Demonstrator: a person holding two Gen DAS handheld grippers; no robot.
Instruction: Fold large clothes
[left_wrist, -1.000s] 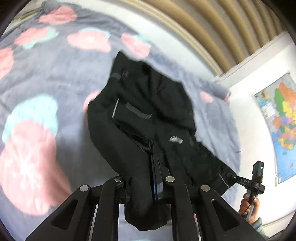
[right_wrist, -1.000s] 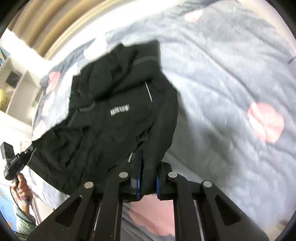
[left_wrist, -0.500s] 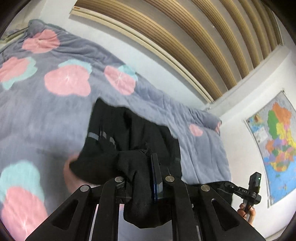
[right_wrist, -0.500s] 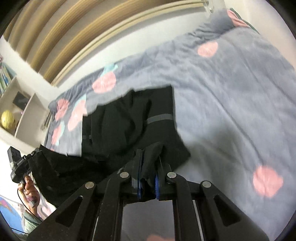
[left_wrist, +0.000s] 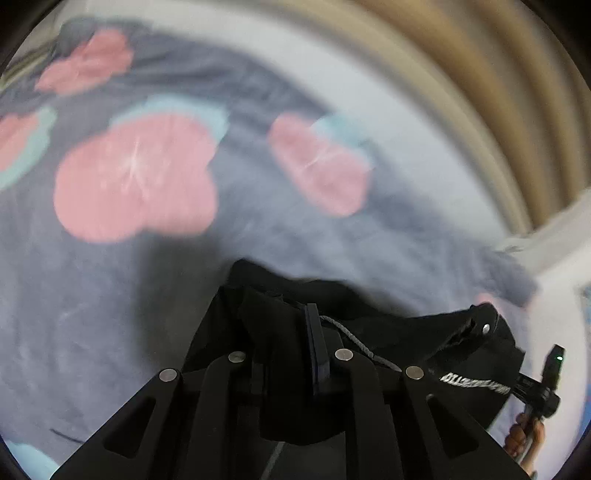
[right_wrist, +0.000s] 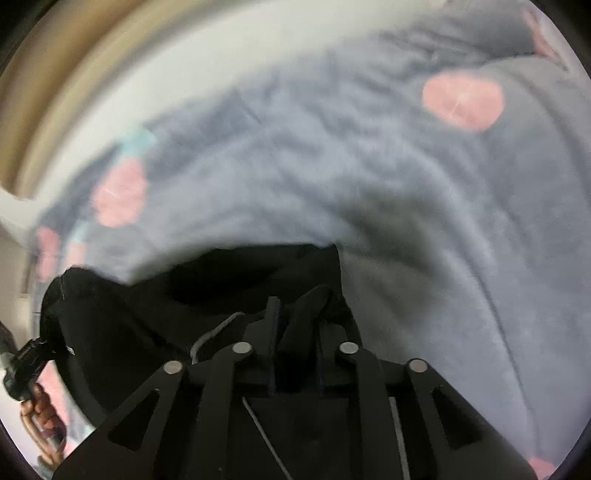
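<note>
Above the bed (left_wrist: 110, 295) | black jacket (left_wrist: 406, 332) is held aloft, stretched sideways between both grippers | left gripper (left_wrist: 314, 354) fingers clamped on one edge | right gripper (right_wrist: 295, 325) fingers pinched on the other | both equally near; bulk hangs below, blurred.

A grey quilt (left_wrist: 258, 229) printed with pink and teal blossoms covers the bed, a white wall (right_wrist: 207, 74) rising behind it under blurred tan slats (left_wrist: 491, 74).
</note>
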